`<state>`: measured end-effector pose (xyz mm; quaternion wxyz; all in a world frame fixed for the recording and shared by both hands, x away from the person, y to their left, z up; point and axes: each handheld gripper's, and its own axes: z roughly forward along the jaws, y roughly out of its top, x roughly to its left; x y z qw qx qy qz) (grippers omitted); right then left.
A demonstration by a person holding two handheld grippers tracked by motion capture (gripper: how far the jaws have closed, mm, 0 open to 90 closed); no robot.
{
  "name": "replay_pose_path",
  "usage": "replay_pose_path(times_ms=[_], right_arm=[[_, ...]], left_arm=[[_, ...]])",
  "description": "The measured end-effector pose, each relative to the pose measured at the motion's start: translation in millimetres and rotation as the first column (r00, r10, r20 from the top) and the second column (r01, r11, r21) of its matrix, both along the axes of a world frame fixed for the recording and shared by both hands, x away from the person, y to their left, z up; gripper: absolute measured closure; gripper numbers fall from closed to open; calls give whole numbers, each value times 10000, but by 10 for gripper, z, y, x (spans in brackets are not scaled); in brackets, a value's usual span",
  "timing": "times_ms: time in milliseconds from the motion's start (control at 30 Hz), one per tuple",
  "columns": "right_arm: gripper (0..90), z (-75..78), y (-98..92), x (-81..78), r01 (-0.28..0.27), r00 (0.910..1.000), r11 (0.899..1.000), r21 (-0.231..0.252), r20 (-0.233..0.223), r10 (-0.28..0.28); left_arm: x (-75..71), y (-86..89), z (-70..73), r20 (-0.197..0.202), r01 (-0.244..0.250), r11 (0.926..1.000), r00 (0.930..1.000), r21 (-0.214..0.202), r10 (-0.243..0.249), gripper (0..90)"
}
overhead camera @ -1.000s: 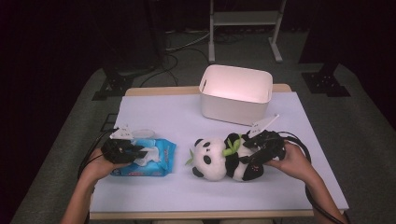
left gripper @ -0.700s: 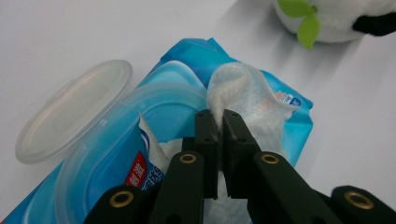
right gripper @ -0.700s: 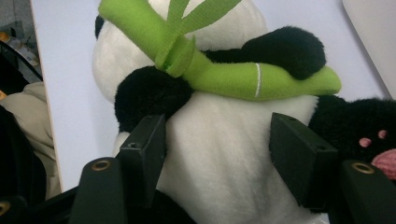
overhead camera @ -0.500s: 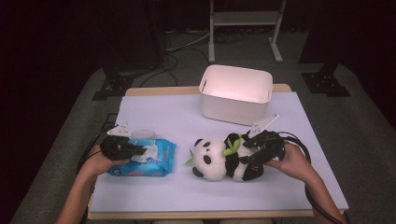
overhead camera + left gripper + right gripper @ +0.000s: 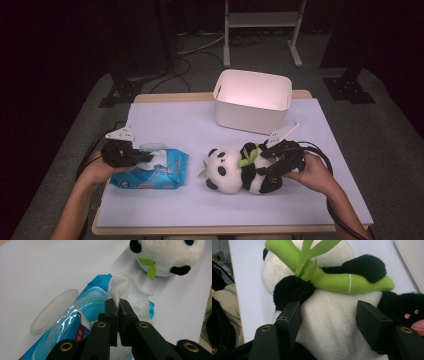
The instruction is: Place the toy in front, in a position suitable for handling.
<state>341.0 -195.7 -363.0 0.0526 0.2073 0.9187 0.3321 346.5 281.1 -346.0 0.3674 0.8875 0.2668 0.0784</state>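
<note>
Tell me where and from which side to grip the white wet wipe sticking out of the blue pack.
Grip the white wet wipe at its raised, twisted tip, coming from the open-lid end of the blue plastic wipes pack. That peak stands free above the opening, thin enough to pinch; the left gripper already has its jaws closed there.

So on the surface (image 5: 200, 125) the wipes pack (image 5: 150, 172) sits at the left with the plush panda (image 5: 235, 172) just right of it, lying on its side. The tub (image 5: 252, 102) is behind the panda, toward the far edge.
</note>
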Motion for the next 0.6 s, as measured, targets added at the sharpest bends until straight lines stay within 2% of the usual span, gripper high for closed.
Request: replay_pose_path(times_ms=[300, 400, 467, 600], right_arm=[[360, 0, 2, -6, 50, 10000, 10000, 12, -18, -50], [360, -2, 0, -7, 39, 10000, 10000, 29, -9, -39], [360, -2, -1, -7, 47, 10000, 10000, 35, -12, -47], [360, -2, -3, -5, 37, 10000, 10000, 51, -11, -37]], left_arm=[[8, 2, 78, 62, 75, 10000, 10000, 44, -75, 870], [2, 40, 120, 48, 2, 9998, 10000, -205, -1, 870], [-1, 44, 132, 98, -1, 9999, 10000, -172, 2, 870], [-16, 55, 207, 182, 34, 9990, 9998, -437, -26, 870]])
